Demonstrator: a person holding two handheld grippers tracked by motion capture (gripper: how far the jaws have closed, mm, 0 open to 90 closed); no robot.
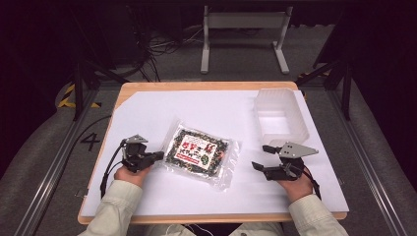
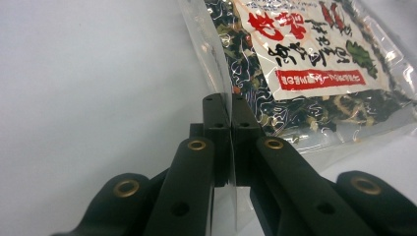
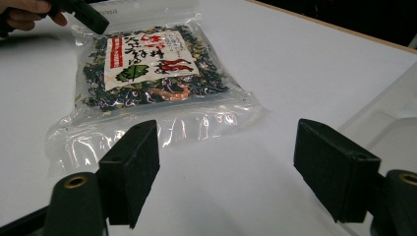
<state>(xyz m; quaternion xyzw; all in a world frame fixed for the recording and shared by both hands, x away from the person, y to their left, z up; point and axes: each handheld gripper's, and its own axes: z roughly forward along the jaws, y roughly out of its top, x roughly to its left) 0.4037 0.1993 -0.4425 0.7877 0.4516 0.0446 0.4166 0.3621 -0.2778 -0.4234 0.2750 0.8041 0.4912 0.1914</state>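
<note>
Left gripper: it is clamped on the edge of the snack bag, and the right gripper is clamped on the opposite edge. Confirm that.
Half right. The left gripper does pinch the bag edge, but the right gripper is open and off the bag, as the right gripper view shows.

Right gripper [image 3: 226,172] low over white table sheet [image 3: 305,73], jaws set wide apart, nothing between them.

Clear plastic bag [image 3: 147,78] of dark dried contents lies flat at 11 o'clock, just beyond jaws; white label with red and black print, green leaf mark.

Bag's clear sealed edge nearest camera, close to left jaw tip, not touching.

Other gripper's black jaw [image 3: 86,14] at bag's far corner, 10 o'clock; hand [image 3: 29,12] behind it.

Translucent bin [image 3: 388,123] at 3 o'clock, beside right jaw.

Wooden table edge [image 3: 344,29] at 1 o'clock.
</note>
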